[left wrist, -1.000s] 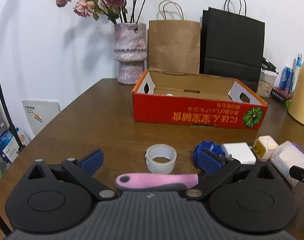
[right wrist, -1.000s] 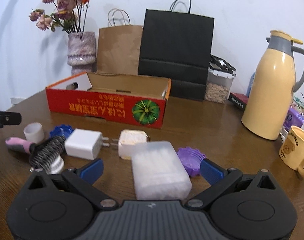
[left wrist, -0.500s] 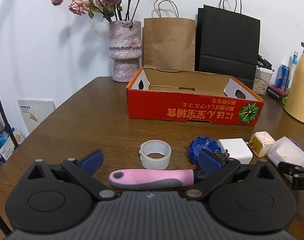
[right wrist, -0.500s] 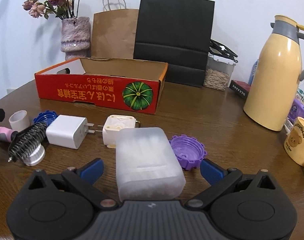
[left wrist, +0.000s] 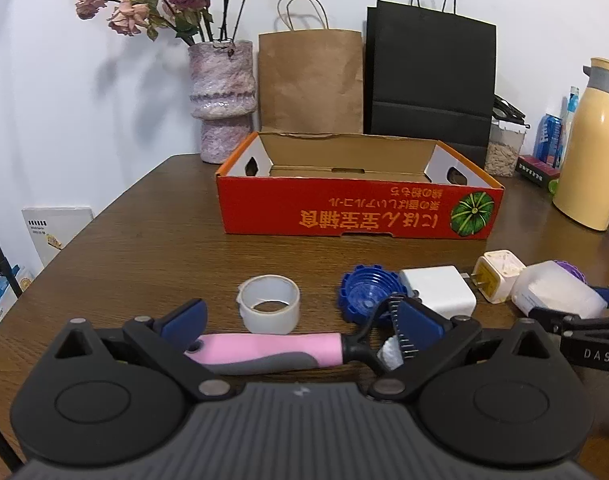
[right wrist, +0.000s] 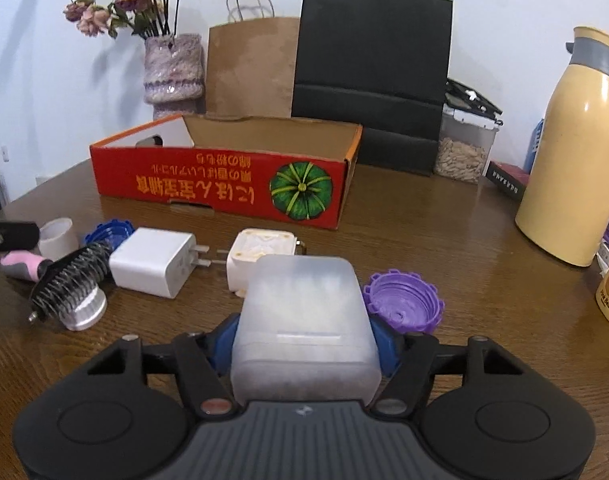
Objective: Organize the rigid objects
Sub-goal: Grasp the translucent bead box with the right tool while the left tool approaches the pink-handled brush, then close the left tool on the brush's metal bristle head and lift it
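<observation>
Right gripper [right wrist: 306, 340] jaws just closed, pads now clamping frosted plastic box [right wrist: 304, 312]. Left gripper [left wrist: 300, 316] spread wide around pink-handled brush [left wrist: 272, 354], not gripping. Red carton [left wrist: 344, 212] far.

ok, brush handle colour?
Pink over grey, on the brush handle; clearest in the left wrist view.

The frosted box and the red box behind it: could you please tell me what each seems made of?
Frosted box: seemingly translucent matte plastic, cloudy walls with rounded corners. Red box: cardboard, printed outside, plain brown inside with folded flaps.
</observation>
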`<action>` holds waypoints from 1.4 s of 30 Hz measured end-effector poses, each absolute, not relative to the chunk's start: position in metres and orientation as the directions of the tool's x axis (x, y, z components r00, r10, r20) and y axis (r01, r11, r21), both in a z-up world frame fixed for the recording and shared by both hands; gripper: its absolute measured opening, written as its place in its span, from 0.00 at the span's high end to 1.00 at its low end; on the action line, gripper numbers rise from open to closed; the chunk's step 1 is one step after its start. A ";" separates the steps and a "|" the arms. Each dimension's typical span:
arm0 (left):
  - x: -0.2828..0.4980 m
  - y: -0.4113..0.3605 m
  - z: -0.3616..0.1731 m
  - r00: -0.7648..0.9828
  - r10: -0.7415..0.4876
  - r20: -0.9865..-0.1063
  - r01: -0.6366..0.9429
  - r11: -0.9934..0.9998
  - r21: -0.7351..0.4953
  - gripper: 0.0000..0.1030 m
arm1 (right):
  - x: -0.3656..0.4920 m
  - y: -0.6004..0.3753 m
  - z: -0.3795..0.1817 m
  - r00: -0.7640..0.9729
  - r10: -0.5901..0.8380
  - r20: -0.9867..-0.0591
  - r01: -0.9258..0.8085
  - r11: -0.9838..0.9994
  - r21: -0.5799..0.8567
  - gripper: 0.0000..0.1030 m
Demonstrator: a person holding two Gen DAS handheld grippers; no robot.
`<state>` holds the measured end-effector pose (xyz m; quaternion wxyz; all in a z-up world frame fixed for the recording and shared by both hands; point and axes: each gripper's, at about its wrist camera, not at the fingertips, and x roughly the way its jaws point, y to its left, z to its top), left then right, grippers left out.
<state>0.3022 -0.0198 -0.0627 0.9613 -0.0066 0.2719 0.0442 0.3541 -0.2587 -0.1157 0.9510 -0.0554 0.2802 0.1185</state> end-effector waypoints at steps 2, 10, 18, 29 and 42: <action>0.303 -0.021 -0.063 0.848 0.083 -0.523 -0.089 0.996 0.015 0.00 | 0.353 -0.261 -0.115 0.819 0.196 -0.539 -0.253 0.967 -0.032 0.36; 0.303 -0.031 -0.063 0.846 0.073 -0.528 -0.075 0.997 0.017 0.00 | 0.347 -0.263 -0.112 0.840 0.192 -0.508 -0.243 0.969 -0.035 0.36; 0.305 -0.054 -0.066 0.848 0.053 -0.528 -0.041 0.999 0.035 0.00 | 0.341 -0.266 -0.108 0.856 0.197 -0.477 -0.240 0.970 -0.030 0.36; 0.310 -0.080 -0.073 0.838 0.047 -0.544 -0.020 0.998 0.054 0.20 | 0.333 -0.270 -0.104 0.870 0.207 -0.448 -0.237 0.971 -0.011 0.36; 0.317 -0.088 -0.084 0.805 0.026 -0.592 0.000 0.999 0.045 0.60 | 0.330 -0.269 -0.103 0.871 0.222 -0.439 -0.252 0.968 -0.009 0.36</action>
